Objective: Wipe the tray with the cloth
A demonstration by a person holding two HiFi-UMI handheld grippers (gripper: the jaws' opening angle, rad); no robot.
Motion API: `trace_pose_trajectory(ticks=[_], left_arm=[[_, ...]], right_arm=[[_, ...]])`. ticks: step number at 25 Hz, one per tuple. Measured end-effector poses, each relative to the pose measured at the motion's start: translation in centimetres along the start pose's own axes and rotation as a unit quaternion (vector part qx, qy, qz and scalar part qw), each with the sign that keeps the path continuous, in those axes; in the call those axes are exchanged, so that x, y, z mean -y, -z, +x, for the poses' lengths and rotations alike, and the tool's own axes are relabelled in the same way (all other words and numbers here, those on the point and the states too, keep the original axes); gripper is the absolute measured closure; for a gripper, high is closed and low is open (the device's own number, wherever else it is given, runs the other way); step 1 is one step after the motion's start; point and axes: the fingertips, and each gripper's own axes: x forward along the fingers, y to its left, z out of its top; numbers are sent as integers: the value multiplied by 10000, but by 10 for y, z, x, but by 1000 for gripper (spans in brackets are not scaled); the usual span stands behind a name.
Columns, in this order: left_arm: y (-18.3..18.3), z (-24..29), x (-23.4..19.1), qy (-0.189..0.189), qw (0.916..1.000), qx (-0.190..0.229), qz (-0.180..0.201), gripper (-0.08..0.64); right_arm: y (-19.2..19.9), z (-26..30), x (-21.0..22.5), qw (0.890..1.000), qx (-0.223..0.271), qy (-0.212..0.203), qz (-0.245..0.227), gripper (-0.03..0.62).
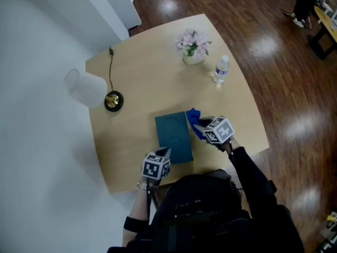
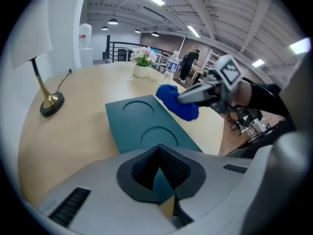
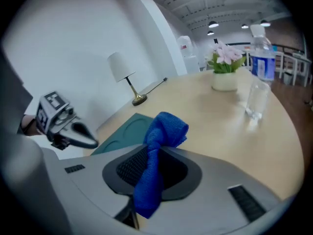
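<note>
Tray (image 1: 174,136): flat on table (image 1: 137,83), toward its near edge, two round recesses facing up.

From the left: left gripper (image 2: 157,152) over tray's near left corner, jaws closed tip to tip, nothing pinched between them.

Further right: cloth (image 3: 165,129), blue and bunched, clamped in right gripper (image 3: 155,154), at tray's far right corner; cannot tell whether touching it.

Judged: cloth already in the grip, so pick-up done. Wiping apparently not begun, with no cloth spread on tray's surface.

Left to do: lower cloth onto tray, sweep across both recesses and the rim, perhaps steady tray with left gripper.
</note>
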Motion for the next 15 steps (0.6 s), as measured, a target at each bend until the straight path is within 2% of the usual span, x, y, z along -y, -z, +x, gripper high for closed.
trace_pose_trajectory(ticks=[4,8,11,15], left_arm=[[58,-27,8,-30,9984,-228,-519,558],[104,-21,14,-77,9921,-530,-1137,558],[108,-6,19,-23,9885,-570,-1402,558],[99,6,19,-54,9845,-603,-1649,558]], right_arm=[[-61,28,38,9977,-50,259,-623,511],[-95,66,58,9929,-420,146,-1105,511],[-100,92,57,9878,-737,-139,-1367,511],[-81,110,43,9783,-1139,-621,-1616,511]])
